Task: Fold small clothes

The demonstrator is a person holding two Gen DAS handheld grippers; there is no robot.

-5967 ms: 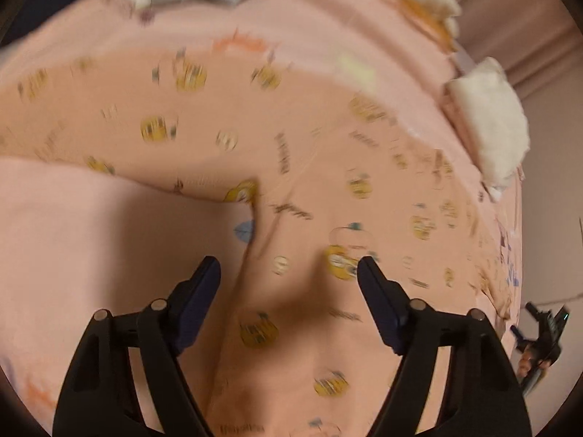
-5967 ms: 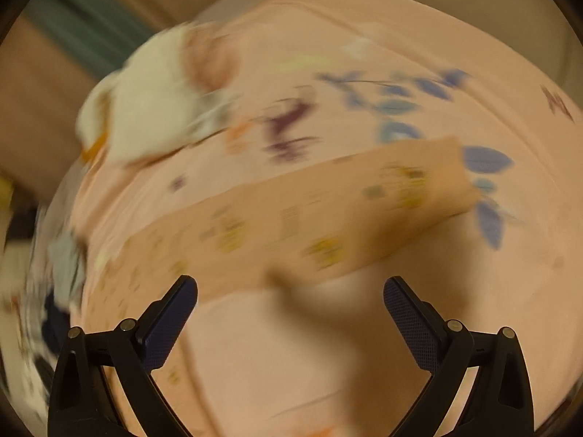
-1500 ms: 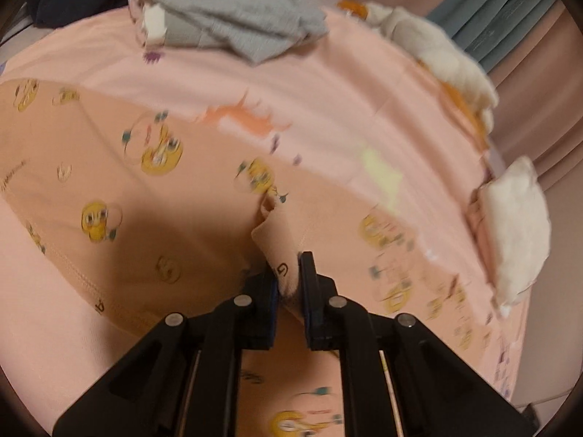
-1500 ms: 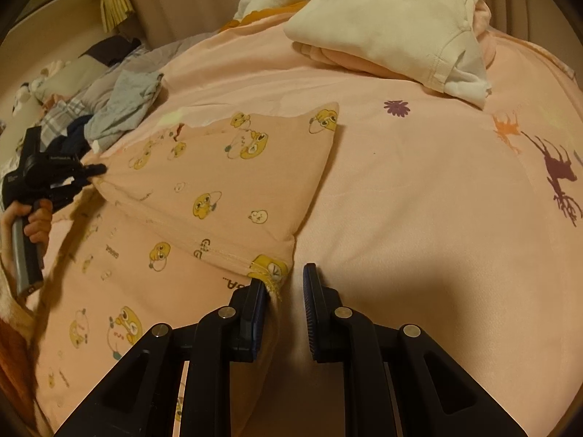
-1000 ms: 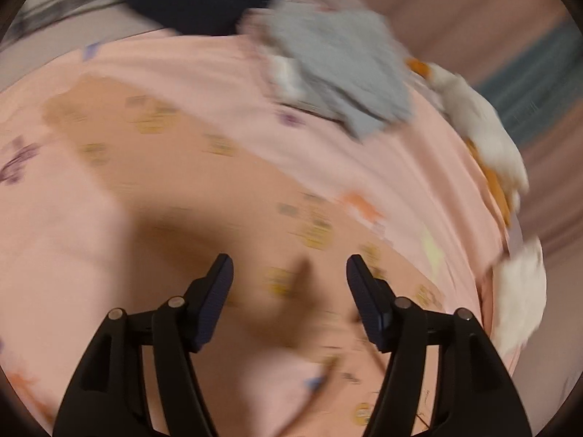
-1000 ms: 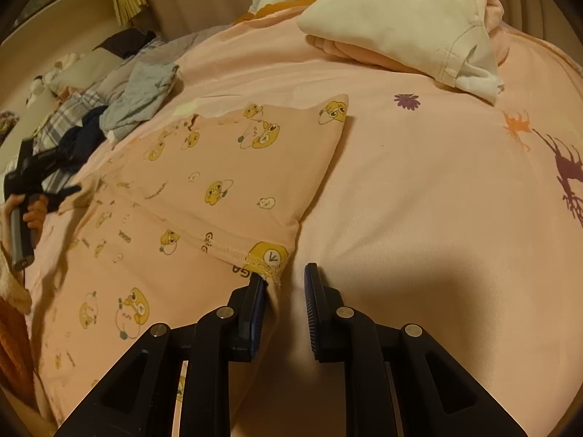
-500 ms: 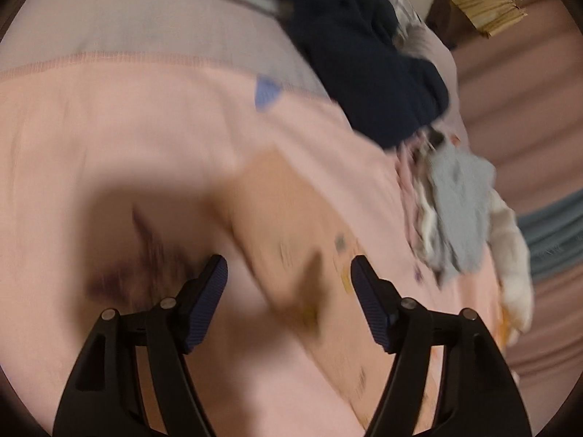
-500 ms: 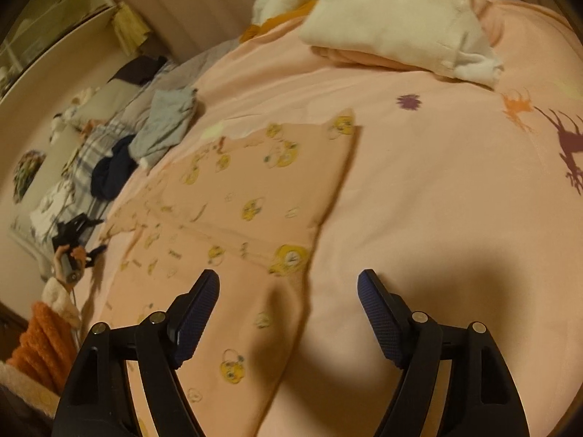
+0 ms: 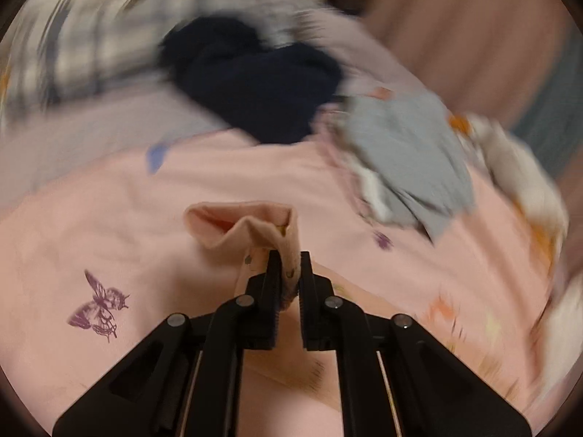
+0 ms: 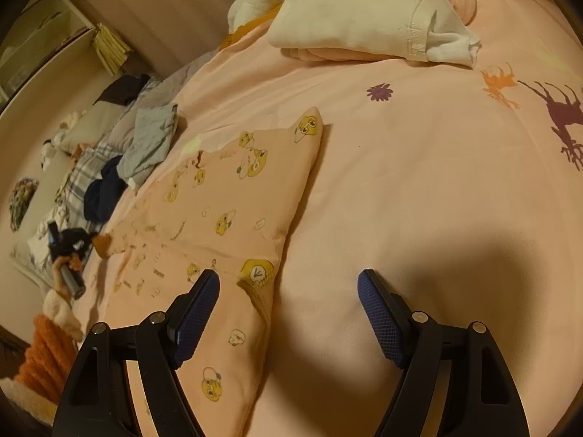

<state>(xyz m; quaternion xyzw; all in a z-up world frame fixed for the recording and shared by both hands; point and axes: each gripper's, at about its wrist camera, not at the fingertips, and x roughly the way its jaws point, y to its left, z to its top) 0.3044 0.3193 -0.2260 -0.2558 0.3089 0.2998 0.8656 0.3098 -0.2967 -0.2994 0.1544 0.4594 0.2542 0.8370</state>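
Pink bedspread (image 10: pixel 419 189) with printed butterfly (image 9: pixel 97 304), flower and deer motifs, spread over a bed with heaps of laundry along its far side.

Left to right in the right wrist view: an orange knit sleeve (image 10: pixel 43 357) at the lower left edge; above it a hand (image 10: pixel 67 264) wrapped round the handle of the left gripper (image 10: pixel 91 242), pointing across the bed toward the garment. Fingers just closed there, pinching a corner of the peach cartoon-print garment (image 10: pixel 226 218) and raising it off the bedspread. Beyond: plaid cloth, a navy garment (image 10: pixel 104 193), a grey garment (image 10: pixel 151 142). Peach garment lying flat along the left half of the bedspread, part folded over itself, hem corner with a yellow print close to the camera. Right gripper (image 10: pixel 288 298) angled down above that hem corner, fingers spread wide after just opening, nothing gripped; left finger over the garment, right finger over bare bedspread, hem corner between them but untouched. Cream folded clothes (image 10: pixel 364 11) stacked at the far right.

Left wrist view, blurred at the edges: fingers (image 9: pixel 273 273) shut on a bunched fold of the peach garment, cloth rising in a loop above the tips. Navy garment and grey garment behind, white clothes at the far right.
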